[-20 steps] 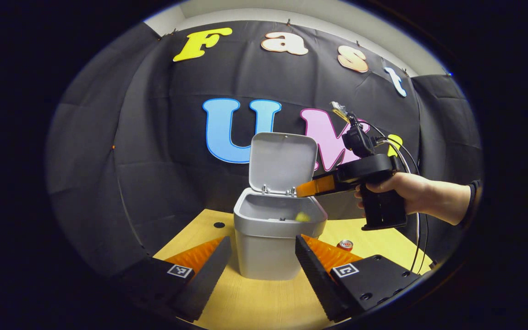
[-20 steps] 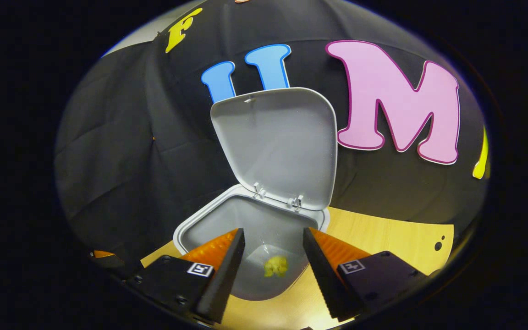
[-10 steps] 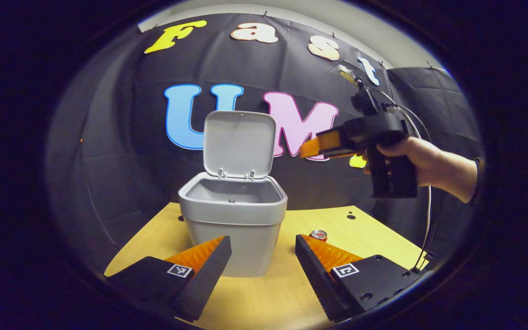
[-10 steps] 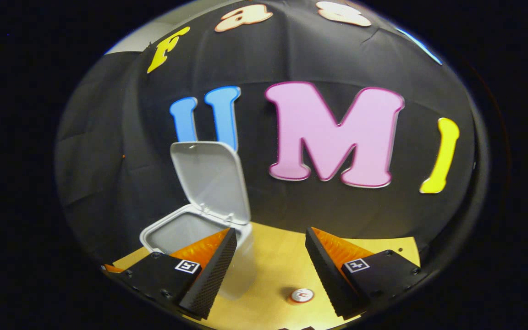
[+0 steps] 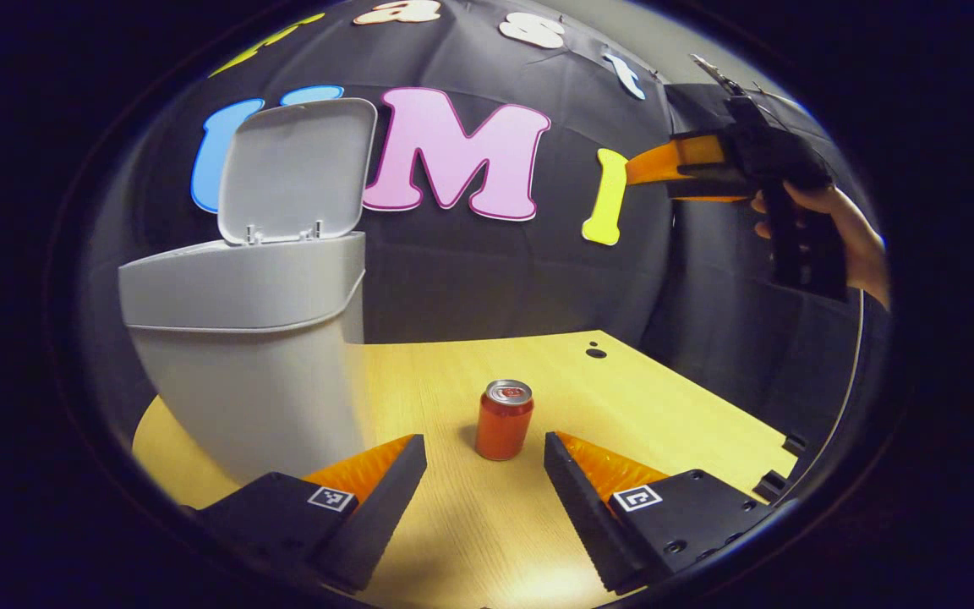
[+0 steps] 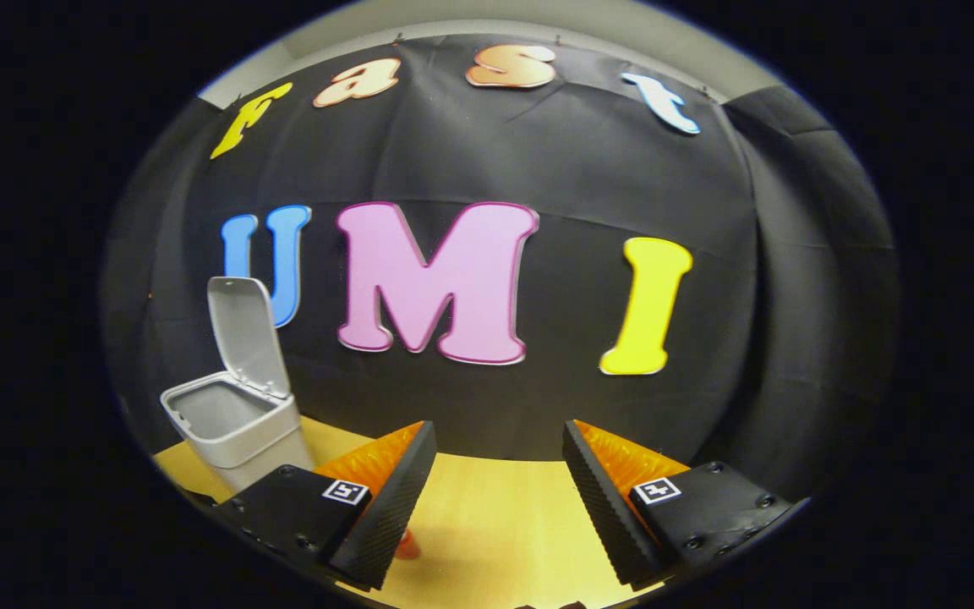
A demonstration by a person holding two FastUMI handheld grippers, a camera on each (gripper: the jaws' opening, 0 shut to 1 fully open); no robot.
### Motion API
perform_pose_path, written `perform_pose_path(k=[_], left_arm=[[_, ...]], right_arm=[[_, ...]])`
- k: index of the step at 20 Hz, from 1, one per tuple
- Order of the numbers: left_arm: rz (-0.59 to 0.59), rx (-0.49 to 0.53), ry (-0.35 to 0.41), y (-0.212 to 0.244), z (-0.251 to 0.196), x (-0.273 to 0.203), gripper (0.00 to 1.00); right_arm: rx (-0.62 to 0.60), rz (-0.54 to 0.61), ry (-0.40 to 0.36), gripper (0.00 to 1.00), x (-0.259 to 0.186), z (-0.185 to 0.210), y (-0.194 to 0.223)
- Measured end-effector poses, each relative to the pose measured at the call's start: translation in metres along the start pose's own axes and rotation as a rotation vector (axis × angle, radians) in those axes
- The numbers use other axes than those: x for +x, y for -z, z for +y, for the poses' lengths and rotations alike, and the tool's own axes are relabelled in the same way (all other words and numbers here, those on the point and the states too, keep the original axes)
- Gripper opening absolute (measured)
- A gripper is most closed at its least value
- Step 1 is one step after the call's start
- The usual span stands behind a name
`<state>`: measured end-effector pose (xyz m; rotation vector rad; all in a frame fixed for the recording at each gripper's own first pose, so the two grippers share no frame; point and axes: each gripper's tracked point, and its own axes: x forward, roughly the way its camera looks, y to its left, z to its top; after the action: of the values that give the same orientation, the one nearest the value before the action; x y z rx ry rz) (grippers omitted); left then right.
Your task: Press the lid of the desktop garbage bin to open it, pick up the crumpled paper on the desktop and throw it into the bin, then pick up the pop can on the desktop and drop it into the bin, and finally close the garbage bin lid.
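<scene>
The grey bin [image 5: 242,355] stands at the left of the wooden table [image 5: 622,406], its lid [image 5: 297,165] tipped up and open. A red pop can [image 5: 504,419] stands upright a short way ahead of my left gripper [image 5: 485,474], in line with the gap between its open fingers and not touched. My right gripper [image 5: 635,167] hangs high at the upper right, held by a hand [image 5: 855,241]. In the right gripper view my right gripper [image 6: 495,499] is open and empty above the table [image 6: 495,516], the bin [image 6: 238,423] far to its left. The bin's bottom is hidden.
The booth's black cloth wall [image 5: 470,271] closes off the back of the table. The table's right edge [image 5: 757,440] runs close to the can's right side. A red patch, probably the can [image 6: 407,546], peeks out beside my right gripper's left finger.
My right gripper has lifted away from over the bin and swung right. My left gripper has dropped lower and turned right, so the can now stands ahead between its fingers.
</scene>
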<state>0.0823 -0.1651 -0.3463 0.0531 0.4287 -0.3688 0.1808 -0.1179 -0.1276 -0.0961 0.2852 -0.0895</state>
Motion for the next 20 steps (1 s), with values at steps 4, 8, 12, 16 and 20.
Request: perform_pose_path(k=[4,8,12,16,20], left_arm=[[0.021,0.016,0.001,0.033,-0.009,0.064,0.95],[0.014,0.029,0.034,0.053,-0.023,0.105,0.95],[-0.005,0.066,0.030,0.056,-0.026,0.135,0.95],[-0.045,0.076,0.027,0.044,-0.028,0.155,0.95],[-0.016,0.095,-0.001,0.048,-0.025,0.166,0.95]], right_arm=[[-0.072,-0.066,0.164,0.97,-0.014,-0.064,0.029],[-0.081,-0.001,0.204,0.96,-0.030,-0.094,0.086],[-0.047,0.065,0.242,0.97,-0.036,-0.117,0.129],[-0.059,0.105,0.258,0.97,-0.041,-0.131,0.151],[-0.057,0.128,0.249,0.97,-0.041,-0.132,0.159]])
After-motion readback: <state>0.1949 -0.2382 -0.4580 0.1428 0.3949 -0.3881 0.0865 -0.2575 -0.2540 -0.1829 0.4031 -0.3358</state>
